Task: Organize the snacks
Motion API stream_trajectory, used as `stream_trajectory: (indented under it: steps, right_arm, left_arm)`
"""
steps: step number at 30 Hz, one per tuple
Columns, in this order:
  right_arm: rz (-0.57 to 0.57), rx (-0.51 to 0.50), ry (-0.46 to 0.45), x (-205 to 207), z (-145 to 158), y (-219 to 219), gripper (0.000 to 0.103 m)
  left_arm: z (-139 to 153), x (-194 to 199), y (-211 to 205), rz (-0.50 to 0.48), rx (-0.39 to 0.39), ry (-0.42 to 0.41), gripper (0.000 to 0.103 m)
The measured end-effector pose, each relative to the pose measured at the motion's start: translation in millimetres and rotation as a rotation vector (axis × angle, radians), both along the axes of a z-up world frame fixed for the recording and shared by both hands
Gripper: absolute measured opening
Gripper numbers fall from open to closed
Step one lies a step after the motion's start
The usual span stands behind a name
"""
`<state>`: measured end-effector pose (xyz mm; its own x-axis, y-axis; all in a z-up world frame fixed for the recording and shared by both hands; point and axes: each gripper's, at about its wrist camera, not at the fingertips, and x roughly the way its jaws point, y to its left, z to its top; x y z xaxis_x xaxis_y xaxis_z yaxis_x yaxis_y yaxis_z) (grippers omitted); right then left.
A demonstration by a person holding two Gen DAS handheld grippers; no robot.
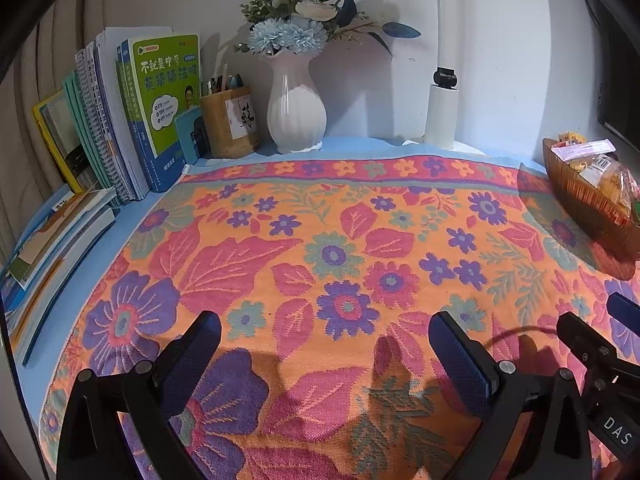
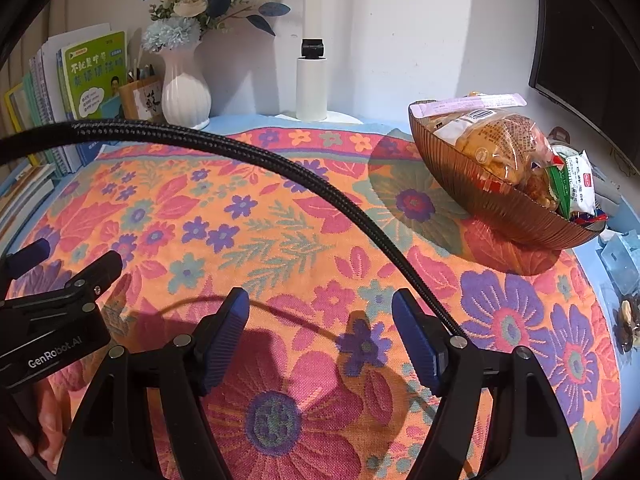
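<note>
Both grippers idle low over the floral cloth (image 1: 332, 240), jaws apart, nothing held: left gripper (image 1: 324, 344), right gripper (image 2: 320, 332). Snacks (image 2: 504, 148) heaped in the brown bowl (image 2: 480, 192) at the table's far right edge. Risks, as I judge them: cable (image 2: 280, 168) sweeping the bowl; a hard pinch crushing the bread packet; heaped packets sliding out.

Woven cloth (image 1: 320, 240), ribbed glossy bowl (image 2: 480, 196)
</note>
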<state>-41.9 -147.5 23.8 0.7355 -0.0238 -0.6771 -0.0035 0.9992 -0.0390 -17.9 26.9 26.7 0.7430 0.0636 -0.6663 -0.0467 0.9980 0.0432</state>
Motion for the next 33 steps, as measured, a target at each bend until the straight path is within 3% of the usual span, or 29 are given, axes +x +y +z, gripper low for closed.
stream_trajectory:
  steps: [33]
  right_arm:
    - [-0.022, -0.002, 0.004, -0.5, -0.3, 0.6, 0.073]
  left_arm:
    - [-1.3, 0.6, -2.1, 0.005, 0.011, 0.011, 0.103]
